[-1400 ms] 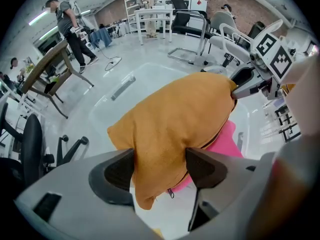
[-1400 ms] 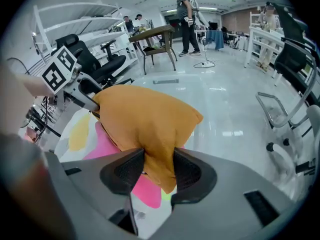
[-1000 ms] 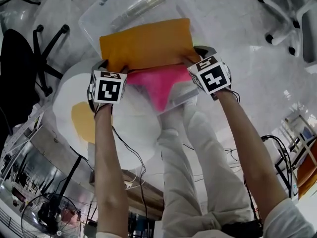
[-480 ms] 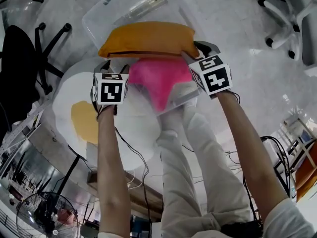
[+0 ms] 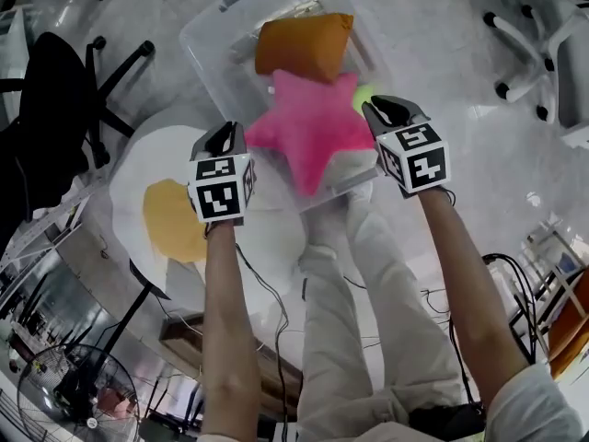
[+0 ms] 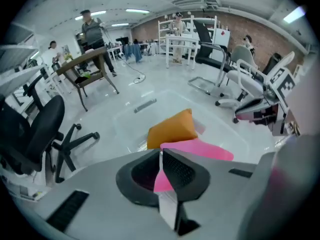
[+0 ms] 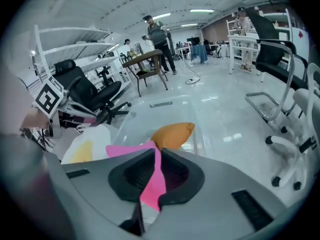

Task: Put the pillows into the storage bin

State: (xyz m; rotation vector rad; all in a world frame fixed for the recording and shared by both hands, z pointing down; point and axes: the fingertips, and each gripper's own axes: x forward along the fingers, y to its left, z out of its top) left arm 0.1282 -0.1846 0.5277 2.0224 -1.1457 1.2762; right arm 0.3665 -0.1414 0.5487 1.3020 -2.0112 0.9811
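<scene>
A pink star pillow [image 5: 313, 129] hangs over the near edge of the clear storage bin [image 5: 208, 37], held by two of its points. My left gripper [image 5: 227, 140] is shut on the left point, my right gripper [image 5: 385, 111] on the right one. Both pairs of jaws have just been closing, with pink fabric between them. The pinched cloth shows in the left gripper view [image 6: 161, 178] and in the right gripper view [image 7: 152, 184]. An orange pillow [image 5: 304, 46] lies inside the bin. A white fried-egg pillow [image 5: 175, 219] rests on the floor at the left, below the left gripper.
A black office chair [image 5: 55, 109] stands left of the bin, a white one [image 5: 543, 26] at the far right. Something small and green [image 5: 365, 97] peeks out beside the star. The person's legs [image 5: 350, 274] are below the bin. People and desks stand far off [image 7: 157, 39].
The orange pillow, earlier between both grippers above the bin, now lies inside it. Both grippers have closed on the pink star's points and risen with it.
</scene>
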